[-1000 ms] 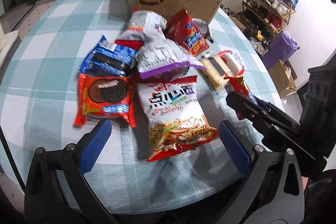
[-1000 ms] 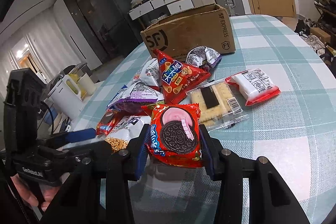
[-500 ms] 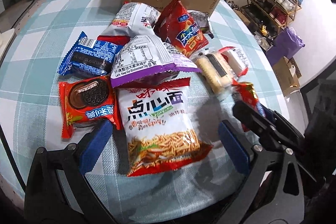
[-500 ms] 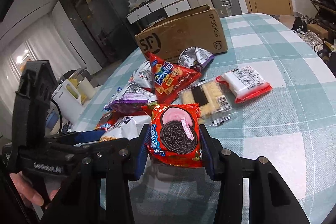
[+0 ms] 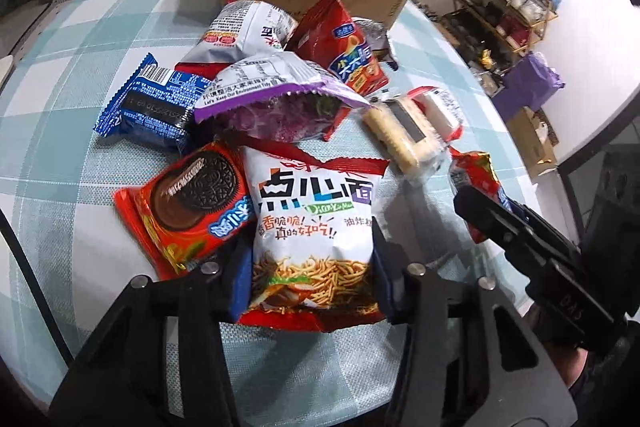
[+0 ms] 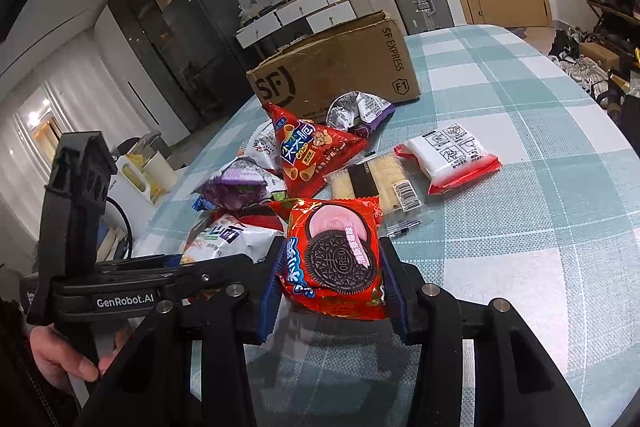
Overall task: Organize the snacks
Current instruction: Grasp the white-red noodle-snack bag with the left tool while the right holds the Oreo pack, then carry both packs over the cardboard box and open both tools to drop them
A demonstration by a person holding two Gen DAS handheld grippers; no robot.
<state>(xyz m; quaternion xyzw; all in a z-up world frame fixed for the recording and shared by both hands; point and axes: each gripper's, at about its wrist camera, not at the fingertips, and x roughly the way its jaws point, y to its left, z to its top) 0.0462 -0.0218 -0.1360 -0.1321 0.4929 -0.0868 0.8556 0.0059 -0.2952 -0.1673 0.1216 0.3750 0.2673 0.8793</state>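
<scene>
Both claws were on snack packets at the near edge of the checked surface (image 5: 100, 39).

I saw my left claw (image 5: 310, 277) closing on the white noodle-snack bag (image 5: 316, 227), its blue pads at the bag's two sides; the bag lay on the surface. My right claw (image 6: 332, 281) pinched a red Oreo packet (image 6: 334, 259) with "OREO" legible on the biscuit. I counted one cardboard box (image 6: 336, 75), marked "SF" and "SF EXPRESS", at the far side. I counted two red Oreo packets in all: the second (image 5: 188, 207) appeared only in the left view, beside one blue packet (image 5: 152, 107). Only the right view showed "GenRobot.AI" on the left tool and a hand (image 6: 64, 355) gripping it.
</scene>
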